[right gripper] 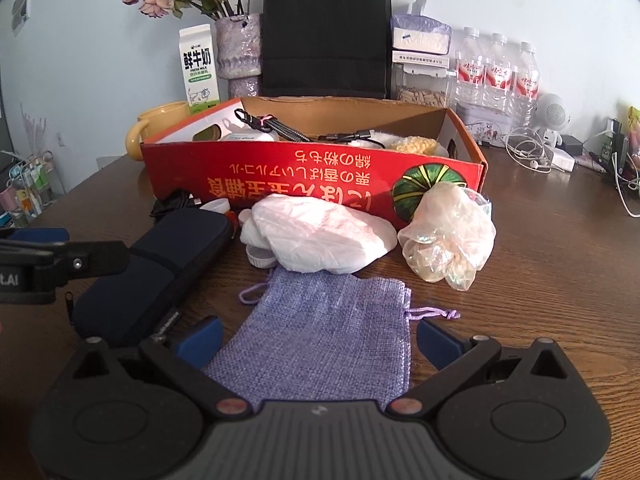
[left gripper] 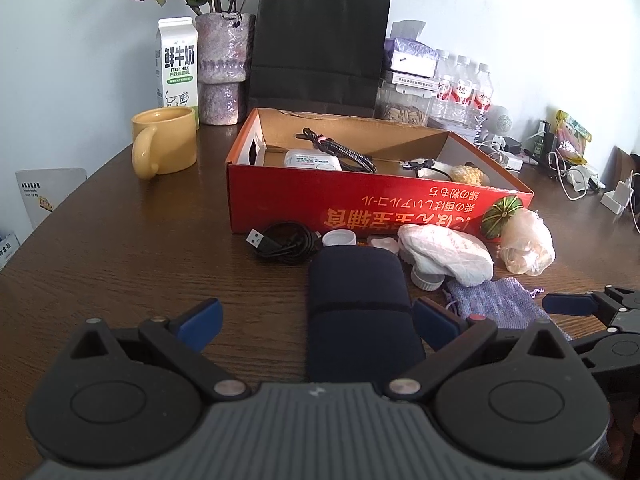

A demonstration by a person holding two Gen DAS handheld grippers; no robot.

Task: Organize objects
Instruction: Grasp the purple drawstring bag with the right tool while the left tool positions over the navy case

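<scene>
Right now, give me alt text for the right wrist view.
The open right gripper straddles a purple pouch lying flat on the wooden table. Beyond it lie a white bag, a clear bag and a red box; a navy case lies left.

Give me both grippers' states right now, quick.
Left gripper: open, fingers either side of the dark blue case, not clamped.
Right gripper: open, straddling the purple drawstring pouch, holding nothing.
</scene>
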